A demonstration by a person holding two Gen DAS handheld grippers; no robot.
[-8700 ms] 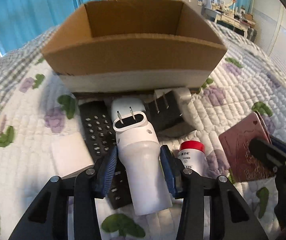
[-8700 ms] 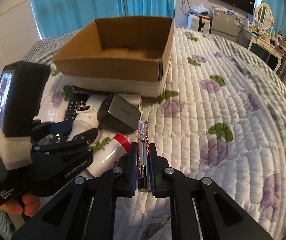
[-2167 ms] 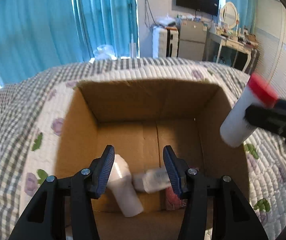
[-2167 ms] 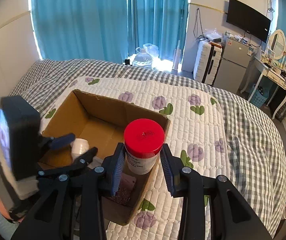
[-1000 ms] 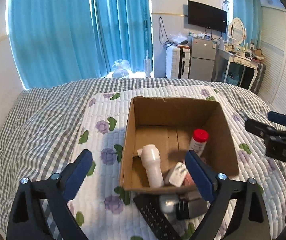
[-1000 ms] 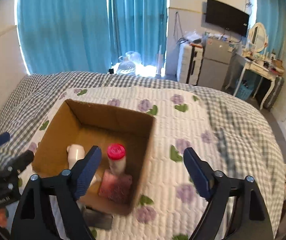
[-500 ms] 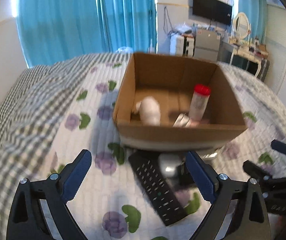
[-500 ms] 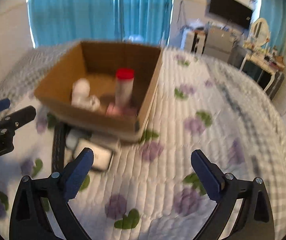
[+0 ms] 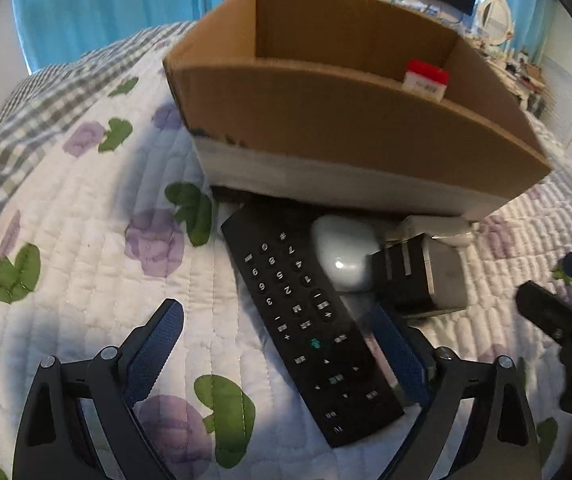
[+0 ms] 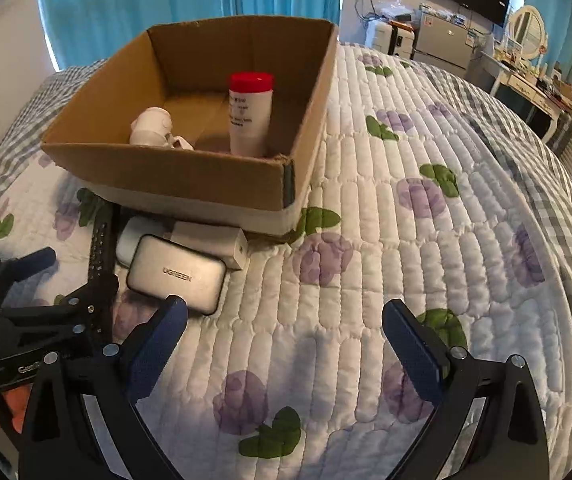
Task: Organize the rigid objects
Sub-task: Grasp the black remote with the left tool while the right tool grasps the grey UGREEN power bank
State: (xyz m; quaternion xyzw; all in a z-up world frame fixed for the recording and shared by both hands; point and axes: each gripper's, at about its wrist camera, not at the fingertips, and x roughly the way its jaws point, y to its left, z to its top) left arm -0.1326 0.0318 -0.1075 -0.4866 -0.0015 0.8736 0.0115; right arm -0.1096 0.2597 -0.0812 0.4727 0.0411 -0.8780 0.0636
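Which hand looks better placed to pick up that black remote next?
Probably the left. The left tool is open with the remote lying between its fingers, while the right tool is open over bare quilt, off to the remote's side.

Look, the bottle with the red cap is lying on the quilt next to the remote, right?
Not quite. The bottle with the red cap stands upright inside the cardboard box, as the right wrist view shows. The remote does lie on the quilt.
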